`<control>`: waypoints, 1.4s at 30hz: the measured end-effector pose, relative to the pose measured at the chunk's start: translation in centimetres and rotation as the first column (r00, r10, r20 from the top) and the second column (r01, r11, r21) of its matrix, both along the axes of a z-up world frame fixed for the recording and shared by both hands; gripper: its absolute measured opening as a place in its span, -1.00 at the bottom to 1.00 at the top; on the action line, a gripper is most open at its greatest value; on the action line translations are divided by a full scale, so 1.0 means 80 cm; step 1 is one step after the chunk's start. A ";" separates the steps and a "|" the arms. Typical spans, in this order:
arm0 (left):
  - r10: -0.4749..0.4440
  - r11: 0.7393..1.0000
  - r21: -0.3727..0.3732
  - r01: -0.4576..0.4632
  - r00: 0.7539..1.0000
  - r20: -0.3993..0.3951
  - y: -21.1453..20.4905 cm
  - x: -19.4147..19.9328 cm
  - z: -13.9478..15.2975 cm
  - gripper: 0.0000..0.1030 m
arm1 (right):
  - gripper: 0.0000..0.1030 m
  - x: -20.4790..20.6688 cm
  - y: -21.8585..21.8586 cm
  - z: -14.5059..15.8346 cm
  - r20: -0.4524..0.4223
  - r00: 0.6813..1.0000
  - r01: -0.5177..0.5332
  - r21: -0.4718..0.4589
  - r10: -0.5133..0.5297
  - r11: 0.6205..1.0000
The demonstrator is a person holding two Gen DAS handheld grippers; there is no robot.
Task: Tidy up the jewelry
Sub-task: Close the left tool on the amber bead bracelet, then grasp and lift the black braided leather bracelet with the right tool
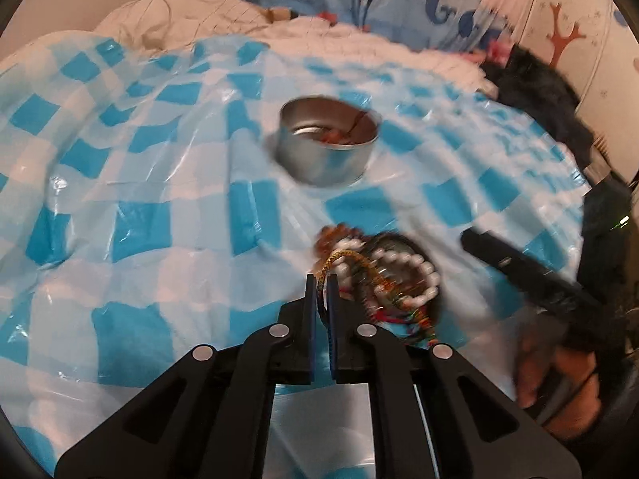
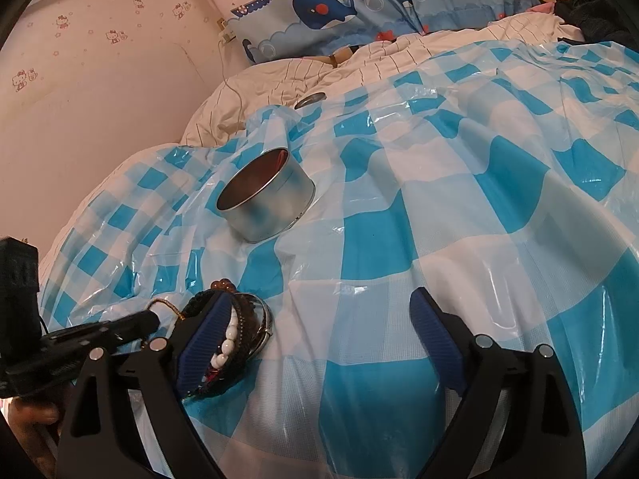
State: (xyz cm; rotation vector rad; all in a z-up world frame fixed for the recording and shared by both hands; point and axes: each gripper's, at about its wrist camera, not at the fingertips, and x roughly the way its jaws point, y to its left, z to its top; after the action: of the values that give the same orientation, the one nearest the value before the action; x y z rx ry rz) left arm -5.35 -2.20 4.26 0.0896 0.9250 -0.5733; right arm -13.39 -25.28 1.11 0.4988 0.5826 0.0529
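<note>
A pile of jewelry lies on the blue-and-white checked plastic sheet: a white bead bracelet, brown beads and dark bangles. My left gripper is shut on a gold braided cord bracelet at the pile's left edge. Beyond it stands an open round metal tin with something reddish inside. My right gripper is open and holds nothing, with its left finger resting beside the jewelry pile. The tin sits farther up the sheet. The left gripper reaches in from the left.
The sheet covers a soft, uneven bed. A round tin lid lies on the white bedding behind it. Whale-print pillows and a pink wall stand at the back. A hand holds the right gripper's handle.
</note>
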 end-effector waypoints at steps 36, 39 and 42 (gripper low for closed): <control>0.170 0.972 -0.179 -0.153 0.982 0.079 0.070 0.005 0.056 -0.95 | 0.42 0.036 0.129 0.007 -0.154 0.937 -0.347 -0.363 0.312 0.865; 0.164 0.973 -0.175 -0.148 0.983 0.077 0.066 0.005 0.055 -0.95 | 0.37 0.031 0.122 0.010 -0.134 0.943 -0.333 -0.346 0.305 0.877; 0.157 0.974 -0.176 -0.142 0.984 0.078 0.061 0.002 0.055 -0.95 | 0.37 0.022 0.106 0.017 -0.090 0.956 -0.294 -0.311 0.280 0.904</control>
State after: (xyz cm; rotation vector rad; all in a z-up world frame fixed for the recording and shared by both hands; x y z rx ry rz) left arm -5.17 2.71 8.69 -0.1065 0.7829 -0.5018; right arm -11.64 -16.76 2.51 0.0921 0.6899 0.2250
